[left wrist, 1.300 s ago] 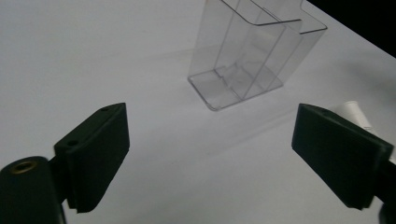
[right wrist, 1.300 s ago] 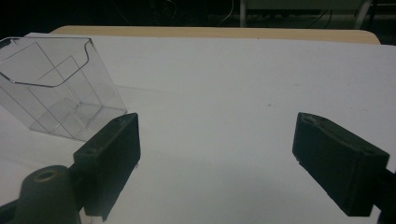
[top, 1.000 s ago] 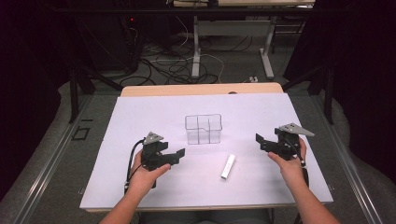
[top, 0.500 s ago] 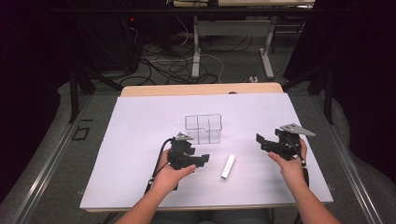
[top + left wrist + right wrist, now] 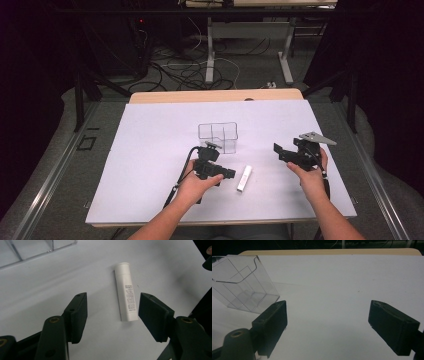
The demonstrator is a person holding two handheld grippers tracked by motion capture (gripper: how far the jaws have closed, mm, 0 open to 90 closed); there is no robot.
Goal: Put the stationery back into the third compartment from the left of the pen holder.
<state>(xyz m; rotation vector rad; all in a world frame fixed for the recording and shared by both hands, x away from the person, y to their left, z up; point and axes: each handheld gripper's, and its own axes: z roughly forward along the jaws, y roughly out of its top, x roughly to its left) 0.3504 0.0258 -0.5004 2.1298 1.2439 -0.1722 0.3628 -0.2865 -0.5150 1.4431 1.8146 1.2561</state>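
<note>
A white tube (image 5: 244,178) with small print lies flat on the white table top, just in front of a clear divided container (image 5: 218,136). My left gripper (image 5: 227,174) hovers right beside the tube. In the left gripper view the tube (image 5: 126,297) lies between the two jaws, closer to the right one, and neither pad touches it. The left gripper (image 5: 113,303) is open and its jaws have just been closing. My right gripper (image 5: 280,151) is held at the right side of the table. In its own view the right gripper (image 5: 328,312) stands open over bare table.
The clear container (image 5: 244,285) is to the left in the right gripper view. The white sheet (image 5: 150,150) covers a wooden table whose far edge (image 5: 215,95) shows. Cables and table legs are on the floor beyond.
The left hand has moved right across the table, from left of the container to beside the tube, and its jaws stand narrower. The right hand has stayed still.
</note>
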